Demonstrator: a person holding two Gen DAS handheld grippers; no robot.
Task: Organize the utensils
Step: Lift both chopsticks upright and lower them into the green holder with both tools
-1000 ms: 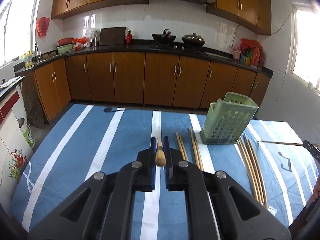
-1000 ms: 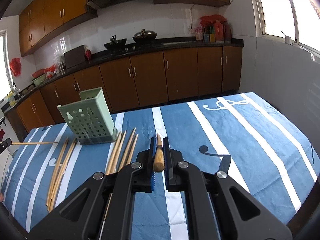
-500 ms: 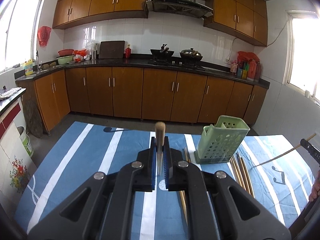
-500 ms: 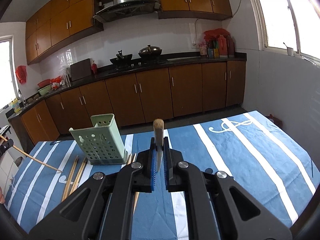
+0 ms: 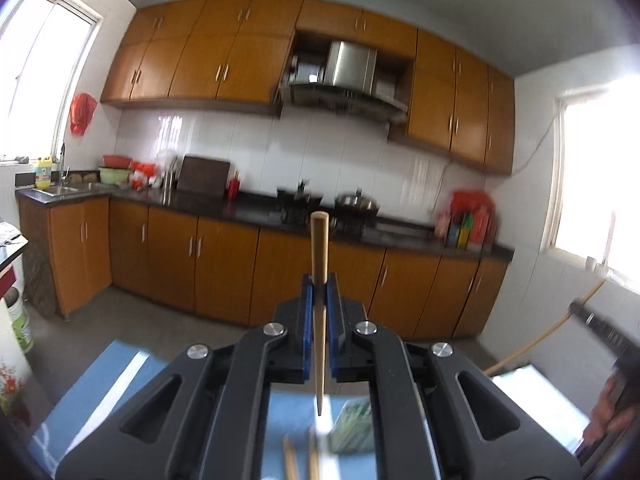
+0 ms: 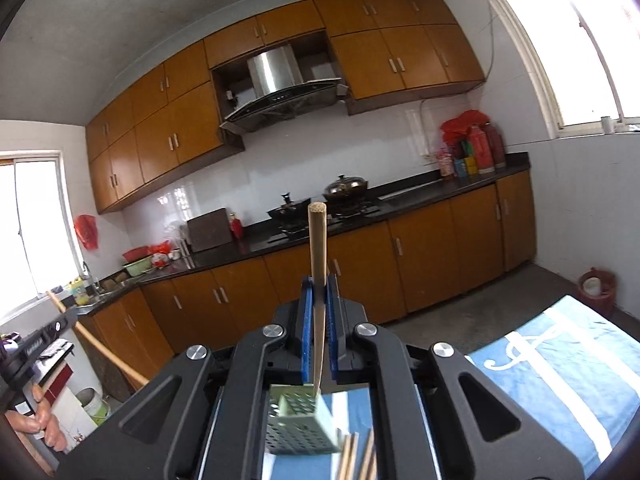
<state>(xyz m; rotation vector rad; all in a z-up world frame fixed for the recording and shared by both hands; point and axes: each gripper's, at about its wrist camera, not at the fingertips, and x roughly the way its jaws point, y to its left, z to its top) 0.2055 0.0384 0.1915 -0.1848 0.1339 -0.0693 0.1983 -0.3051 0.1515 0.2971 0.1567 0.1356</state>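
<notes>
Blue striped tablecloth [image 6: 560, 364] | wooden cabinets [image 5: 224, 272] (kitchen) | both jaws clamped on chopsticks [image 5: 319, 280]

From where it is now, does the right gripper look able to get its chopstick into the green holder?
Probably yes. The right gripper is shut on a chopstick held upright, and the green holder sits just below with its top uncovered. Its thin tip must still be lined up.

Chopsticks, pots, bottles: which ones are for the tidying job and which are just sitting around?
For the job:
- thin wooden chopstick clamped upright in the left gripper
- thin wooden chopstick clamped in the right gripper
- pale green perforated plastic utensil holder
- loose wooden chopsticks on the blue striped tablecloth

Just sitting around:
- lidded metal wok
- red bottles
- dark wooden chopping board
</notes>
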